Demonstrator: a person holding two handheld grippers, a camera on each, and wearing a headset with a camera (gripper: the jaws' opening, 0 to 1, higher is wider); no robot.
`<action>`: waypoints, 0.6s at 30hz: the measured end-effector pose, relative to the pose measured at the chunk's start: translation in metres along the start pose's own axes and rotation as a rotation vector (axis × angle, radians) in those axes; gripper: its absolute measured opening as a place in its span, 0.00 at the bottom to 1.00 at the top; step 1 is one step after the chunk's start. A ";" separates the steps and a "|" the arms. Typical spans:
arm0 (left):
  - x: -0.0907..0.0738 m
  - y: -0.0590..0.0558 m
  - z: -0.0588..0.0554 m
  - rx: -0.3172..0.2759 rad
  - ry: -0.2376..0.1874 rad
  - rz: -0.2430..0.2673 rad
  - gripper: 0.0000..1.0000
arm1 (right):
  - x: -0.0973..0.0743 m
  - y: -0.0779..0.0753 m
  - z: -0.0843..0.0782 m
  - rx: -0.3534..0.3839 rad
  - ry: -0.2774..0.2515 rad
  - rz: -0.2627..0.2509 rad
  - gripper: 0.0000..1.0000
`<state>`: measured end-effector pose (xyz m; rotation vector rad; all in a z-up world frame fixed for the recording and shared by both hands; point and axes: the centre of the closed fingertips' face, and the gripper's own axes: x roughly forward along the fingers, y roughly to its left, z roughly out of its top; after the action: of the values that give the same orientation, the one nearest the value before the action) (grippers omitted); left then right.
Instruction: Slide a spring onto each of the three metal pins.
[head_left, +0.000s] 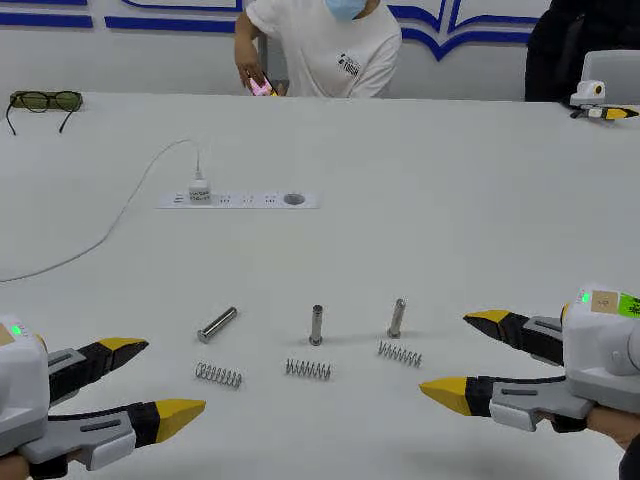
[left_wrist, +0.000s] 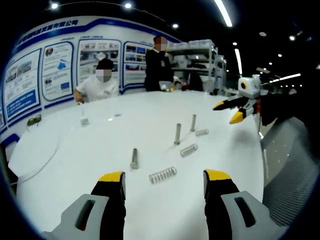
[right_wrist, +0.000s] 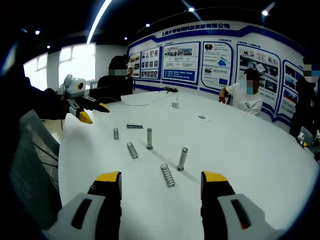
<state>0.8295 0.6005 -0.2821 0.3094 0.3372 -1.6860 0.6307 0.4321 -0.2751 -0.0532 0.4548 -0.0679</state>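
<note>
Three silver metal pins (head_left: 316, 325) bare; nothing held

My left yellow-tipped grey gripper (head_left: 170, 376) hovers low at near left, jaws wide apart, empty. My right gripper (head_left: 447, 353) mirrors it at near right, equally wide, empty. Three coiled steel springs (head_left: 308, 369) lie on the white table (head_left: 450, 200), one before each pin. The leftmost pin (head_left: 217, 324) lies flat; the others stand.
</note>
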 end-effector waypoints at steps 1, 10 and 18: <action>0.000 0.001 0.001 0.003 0.001 0.000 0.64 | 0.000 0.000 0.000 0.000 0.001 0.000 0.65; 0.005 0.012 0.013 0.031 0.011 0.004 0.62 | -0.002 -0.004 0.000 0.010 -0.002 -0.009 0.65; 0.018 0.024 0.028 0.048 0.014 -0.002 0.60 | -0.002 -0.006 -0.001 0.016 0.002 -0.015 0.65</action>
<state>0.8503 0.5703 -0.2643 0.3571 0.3075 -1.6966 0.6280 0.4265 -0.2748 -0.0403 0.4555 -0.0861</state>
